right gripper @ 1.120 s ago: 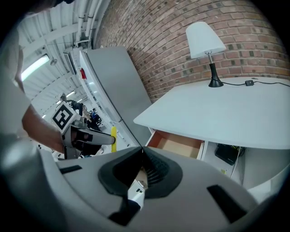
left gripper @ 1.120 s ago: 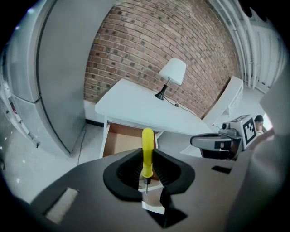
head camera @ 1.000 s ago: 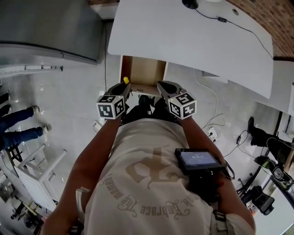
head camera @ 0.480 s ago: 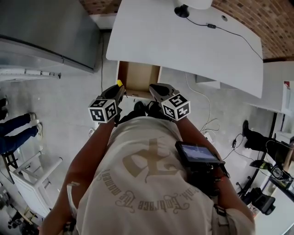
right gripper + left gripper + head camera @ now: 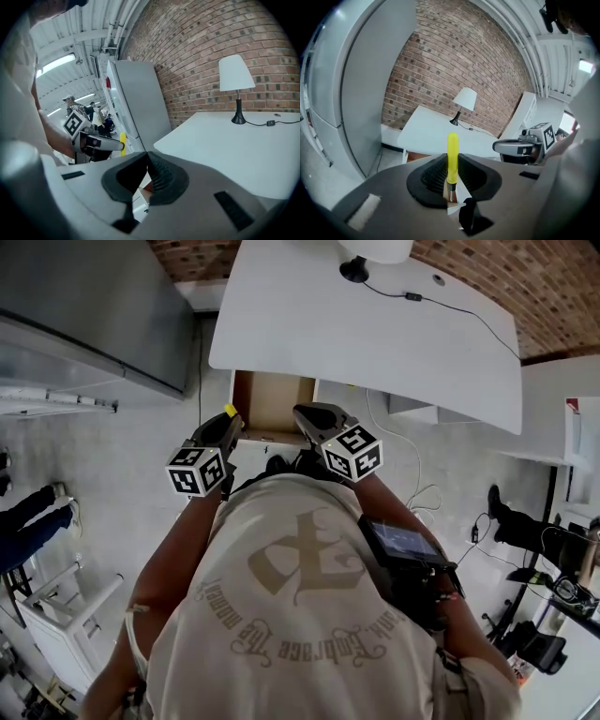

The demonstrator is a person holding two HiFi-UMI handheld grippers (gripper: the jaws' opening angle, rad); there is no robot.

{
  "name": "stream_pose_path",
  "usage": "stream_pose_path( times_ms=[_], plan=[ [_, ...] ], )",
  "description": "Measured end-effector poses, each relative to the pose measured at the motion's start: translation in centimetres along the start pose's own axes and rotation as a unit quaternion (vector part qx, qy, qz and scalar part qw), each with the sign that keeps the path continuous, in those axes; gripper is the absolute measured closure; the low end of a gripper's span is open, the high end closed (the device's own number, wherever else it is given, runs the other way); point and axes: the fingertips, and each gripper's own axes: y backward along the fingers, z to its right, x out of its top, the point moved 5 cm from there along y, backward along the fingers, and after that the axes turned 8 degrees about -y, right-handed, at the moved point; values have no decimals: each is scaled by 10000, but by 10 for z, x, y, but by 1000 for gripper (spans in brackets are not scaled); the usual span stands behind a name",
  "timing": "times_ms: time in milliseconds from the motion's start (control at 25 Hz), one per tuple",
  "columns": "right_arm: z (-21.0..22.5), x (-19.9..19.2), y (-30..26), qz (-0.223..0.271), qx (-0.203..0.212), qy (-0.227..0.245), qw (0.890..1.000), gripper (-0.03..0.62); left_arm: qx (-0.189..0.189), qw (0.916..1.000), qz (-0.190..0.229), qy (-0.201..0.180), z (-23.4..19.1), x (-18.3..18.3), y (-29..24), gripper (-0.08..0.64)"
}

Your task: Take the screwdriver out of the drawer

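As the left gripper (image 5: 451,175) clamps the yellow-handled screwdriver (image 5: 452,152) near the open drawer (image 5: 274,401), removal appears essentially done. The right gripper (image 5: 145,165), jaws together, carries nothing; only set-down may remain.

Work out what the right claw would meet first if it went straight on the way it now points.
Probably the near corner of the white rectangular tabletop, just beyond the right claw; depth is unclear, so it might instead dip into the open wooden drawer.
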Motion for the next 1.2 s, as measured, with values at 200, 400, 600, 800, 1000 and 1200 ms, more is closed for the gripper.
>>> stream_pose_path(
  times_ms=[200, 400, 600, 800, 1000, 1200],
  plan=[
    [-5, 12, 16, 179, -45, 68, 9998, 586, -138, 9992, 302, -237, 17, 23, 9, 494],
    [-12, 16, 27, 359, -117, 142, 9992, 586, -351, 9966, 532, -523, 29, 35, 17, 494],
    [-12, 21, 32, 380, -155, 176, 9990, 586, -482, 9948, 623, -651, 35, 44, 18, 494],
    [-15, 17, 38, 347, -154, 191, 9991, 586, -477, 9946, 648, -653, 38, 42, 20, 494],
    [-14, 10, 42, 340, -150, 177, 9992, 586, -426, 9952, 618, -628, 41, 35, 19, 494],
    [-8, 5, 43, 306, -135, 135, 9993, 586, -407, 9959, 530, -607, 44, 29, 13, 494]
  ],
)
